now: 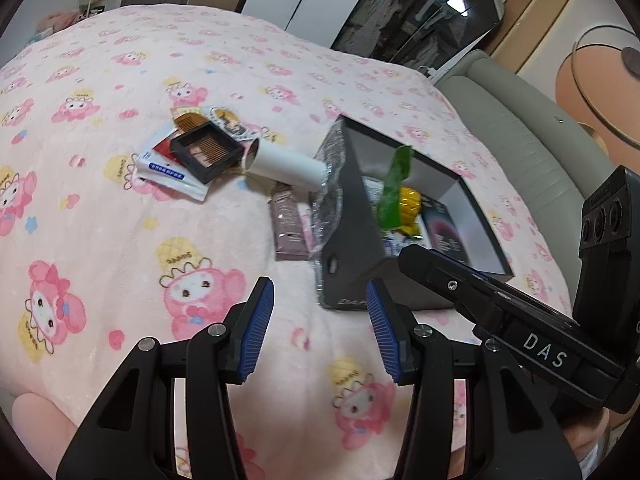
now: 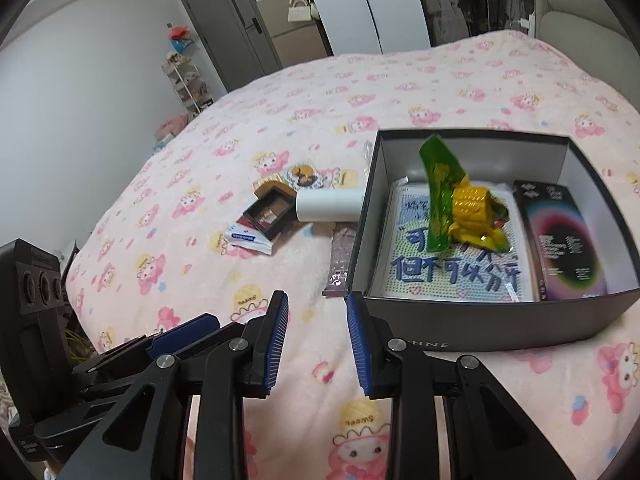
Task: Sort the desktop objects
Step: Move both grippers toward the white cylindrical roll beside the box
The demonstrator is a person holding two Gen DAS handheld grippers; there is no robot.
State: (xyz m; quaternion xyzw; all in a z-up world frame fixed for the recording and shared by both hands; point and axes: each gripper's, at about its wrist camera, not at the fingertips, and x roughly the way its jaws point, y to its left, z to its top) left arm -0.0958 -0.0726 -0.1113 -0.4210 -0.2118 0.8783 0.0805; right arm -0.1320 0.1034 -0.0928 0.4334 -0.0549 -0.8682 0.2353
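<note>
A bed under a pink cartoon-print blanket [image 2: 280, 92] carries everything, with a wardrobe and a grey door behind. At the left lies the unsorted heap: a white sachet [image 2: 248, 240], a dark eyeshadow palette [image 2: 270, 212], a comb [image 1: 192, 114], and a white paper roll [image 2: 330, 206] whose end is at the box wall. A brown sachet [image 2: 340, 264] lies just beside that wall. At the right, the grey box [image 2: 500, 320] already holds a printed card, a green-and-yellow wrapper [image 2: 460, 204] and a dark booklet [image 2: 568, 248]. The left tongs [image 1: 320, 328] and right tongs [image 2: 318, 340] both stand apart, holding nothing, near the box. The step in hand looks like an approach for another item; next, one pair must reach left to the heap and close on a piece.
</note>
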